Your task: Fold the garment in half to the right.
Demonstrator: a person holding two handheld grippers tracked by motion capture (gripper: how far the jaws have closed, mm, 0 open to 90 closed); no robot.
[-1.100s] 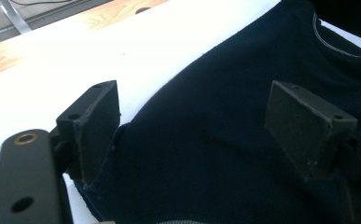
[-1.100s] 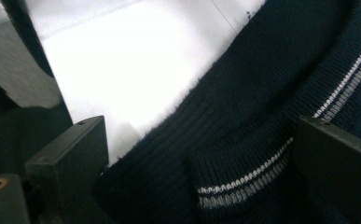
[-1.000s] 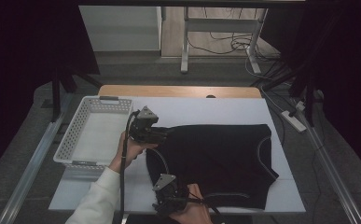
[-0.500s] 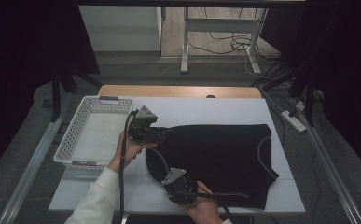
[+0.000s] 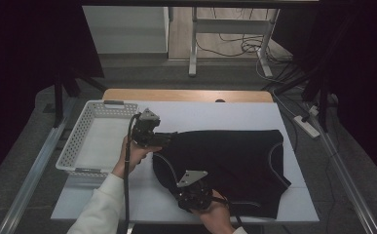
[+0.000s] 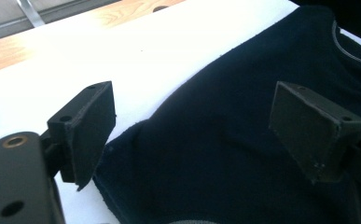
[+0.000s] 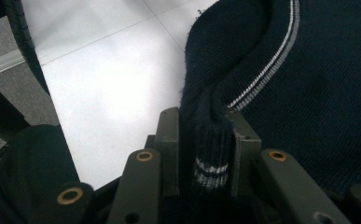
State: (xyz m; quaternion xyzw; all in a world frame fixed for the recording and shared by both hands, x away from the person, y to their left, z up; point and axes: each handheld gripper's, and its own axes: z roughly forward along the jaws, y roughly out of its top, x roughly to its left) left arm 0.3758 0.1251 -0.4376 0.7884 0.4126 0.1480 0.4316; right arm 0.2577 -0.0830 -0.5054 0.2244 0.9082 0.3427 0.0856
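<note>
Right gripper view: unlabelled striped sweater (image 7: 318, 84) hem

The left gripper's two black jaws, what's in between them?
In the left gripper view, the left gripper stands open, and between its jaws lies the dark sweater, with a strip of white table by the left jaw. Nothing is clamped yet.

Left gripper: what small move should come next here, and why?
Probably lower the left gripper and close it on the sweater edge. Its jaws stand wide open over that edge with nothing between them, while the right gripper is already shut on the striped hem. A second grip would let both lift or fold the cloth.
</note>
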